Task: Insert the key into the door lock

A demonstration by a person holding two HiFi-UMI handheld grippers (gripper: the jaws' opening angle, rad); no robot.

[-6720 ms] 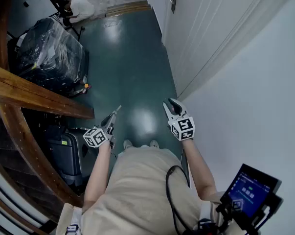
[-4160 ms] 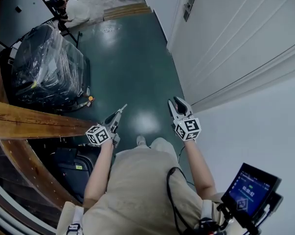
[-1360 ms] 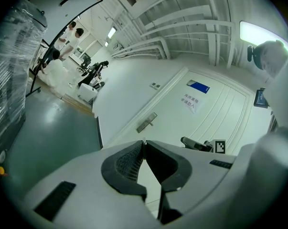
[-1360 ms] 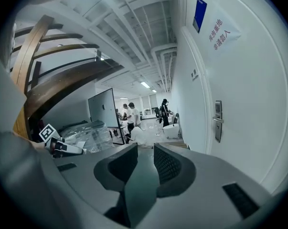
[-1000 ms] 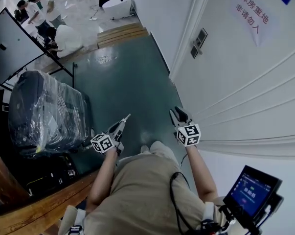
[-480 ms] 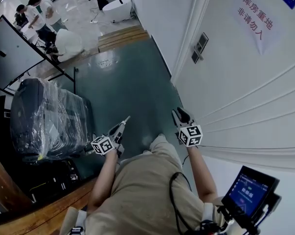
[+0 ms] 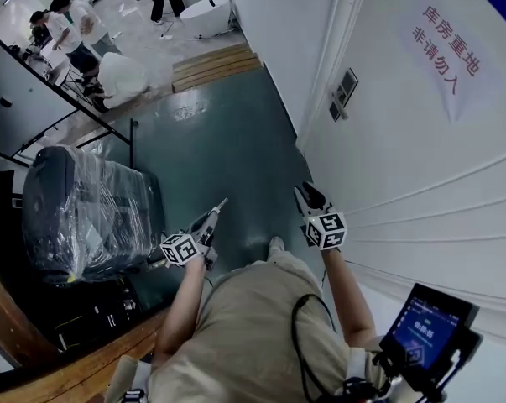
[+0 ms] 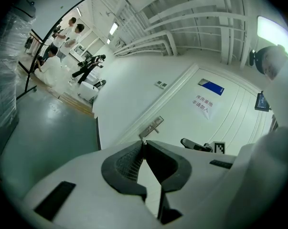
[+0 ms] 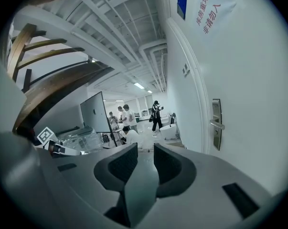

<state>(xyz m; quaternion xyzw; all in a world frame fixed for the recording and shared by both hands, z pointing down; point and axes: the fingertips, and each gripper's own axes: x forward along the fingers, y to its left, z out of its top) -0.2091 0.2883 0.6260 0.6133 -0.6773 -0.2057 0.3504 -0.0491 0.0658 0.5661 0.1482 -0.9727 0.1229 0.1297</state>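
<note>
Left gripper (image 7: 212, 214): jaws pinched on thin silvery key (image 7: 221, 201). Right gripper (image 7: 307, 193): jaws apart, empty. Silver lock plate (image 7: 345, 91): at the white door's (image 7: 404, 149) edge, well ahead. Hazard: the tip-hold is slight, so the key may twist or slip at the keyhole.

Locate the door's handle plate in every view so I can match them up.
Head view: door handle plate, upper centre-right, on the white door.
Left gripper view: plate near the centre, small, tilted.
Right gripper view: plate right of centre, upright.
Shared landmark: red-lettered paper notice on the door.
</note>
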